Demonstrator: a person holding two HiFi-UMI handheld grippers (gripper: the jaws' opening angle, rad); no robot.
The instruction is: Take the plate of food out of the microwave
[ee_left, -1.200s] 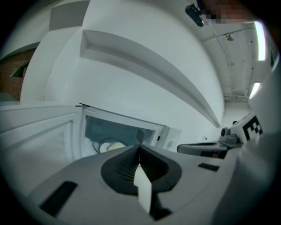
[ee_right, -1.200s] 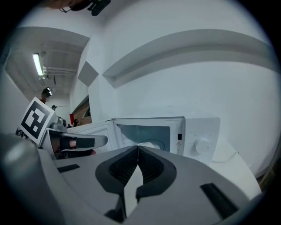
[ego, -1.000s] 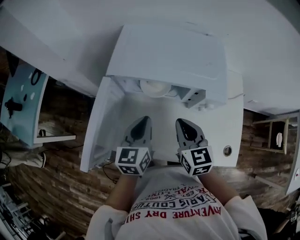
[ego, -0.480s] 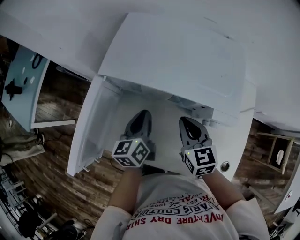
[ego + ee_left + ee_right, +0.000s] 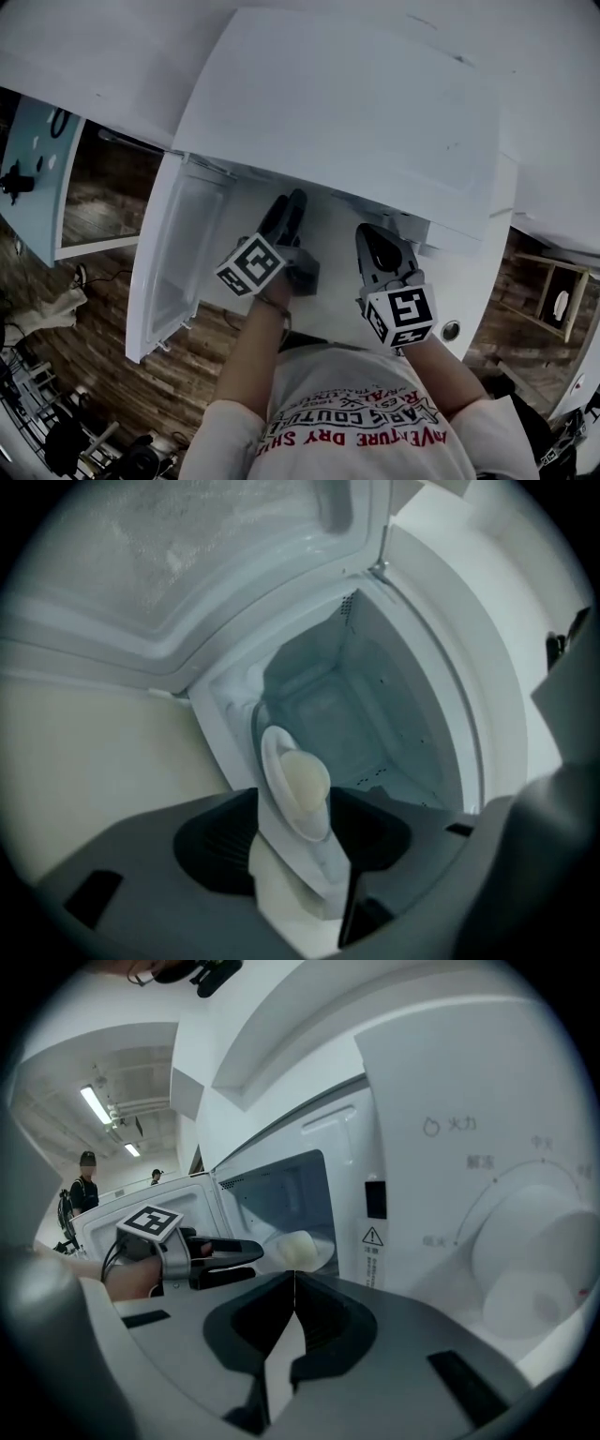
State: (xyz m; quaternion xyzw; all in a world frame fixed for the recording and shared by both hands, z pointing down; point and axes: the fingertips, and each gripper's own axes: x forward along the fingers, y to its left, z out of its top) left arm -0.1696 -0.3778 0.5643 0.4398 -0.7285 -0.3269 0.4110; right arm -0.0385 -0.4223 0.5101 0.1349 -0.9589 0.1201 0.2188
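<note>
The white microwave (image 5: 347,103) stands with its door (image 5: 173,262) swung open to the left. In the left gripper view a white plate (image 5: 274,761) with a pale lump of food (image 5: 305,778) sits in the cavity (image 5: 375,714). My left gripper (image 5: 286,208), rolled on its side, reaches into the opening. Its jaws are opening, and the plate's near rim shows in the gap (image 5: 298,841) with no pad pressing on it. My right gripper (image 5: 370,239) is shut and empty in front of the control panel. The head view hides the plate under the microwave's top.
A big round dial (image 5: 534,1260) is on the panel to the right of the right gripper (image 5: 294,1302). The table (image 5: 469,281) has a round grommet (image 5: 452,330). A light-blue board (image 5: 28,178) stands at the left. Two people (image 5: 84,1185) stand far behind.
The left gripper has rolled onto its side and moved forward into the microwave's opening. The head view shifted, so the plate seen earlier is now hidden. The right gripper barely moved.
</note>
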